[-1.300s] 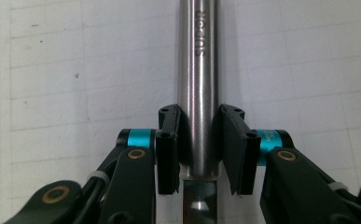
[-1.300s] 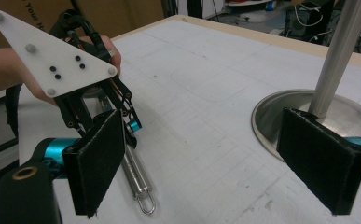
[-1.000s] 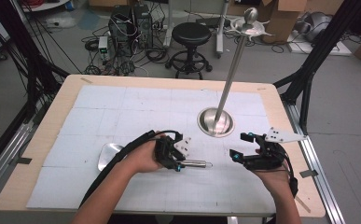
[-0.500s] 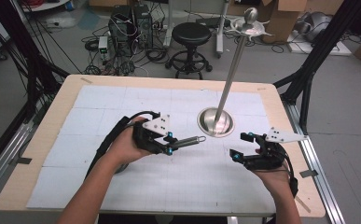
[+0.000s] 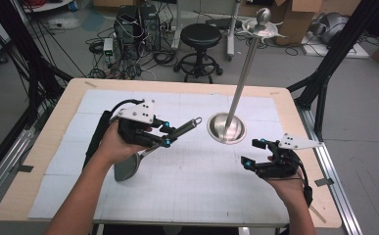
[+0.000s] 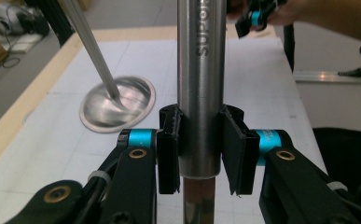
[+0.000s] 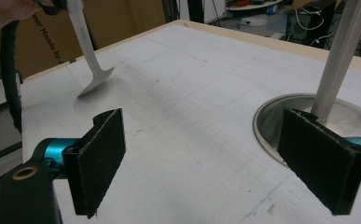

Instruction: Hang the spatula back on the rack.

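Observation:
A steel spatula is in my left gripper (image 5: 165, 133), which is shut on its round handle (image 5: 182, 128). The handle's ringed end tilts up toward the stand, and the flat blade (image 5: 127, 166) hangs low over the white mat. In the left gripper view both pads clamp the handle (image 6: 201, 70) just above its end. The stand has a round steel base (image 5: 226, 128) and a leaning pole (image 5: 243, 68) topped with hooks (image 5: 261, 24). My right gripper (image 5: 253, 152) rests open near the table's front right with nothing between its pads (image 7: 99, 154). From there the blade (image 7: 94, 79) and the base (image 7: 271, 116) show.
The white gridded mat (image 5: 201, 186) covers a wooden table (image 5: 64, 107). Behind the table stand a black stool (image 5: 200, 36) and computer gear (image 5: 133, 24) on the floor. Black frame posts (image 5: 343, 44) rise at both sides.
My left hand has lifted the spatula off the mat and moved up and to the left, swinging the handle end upward. The right hand has stayed still.

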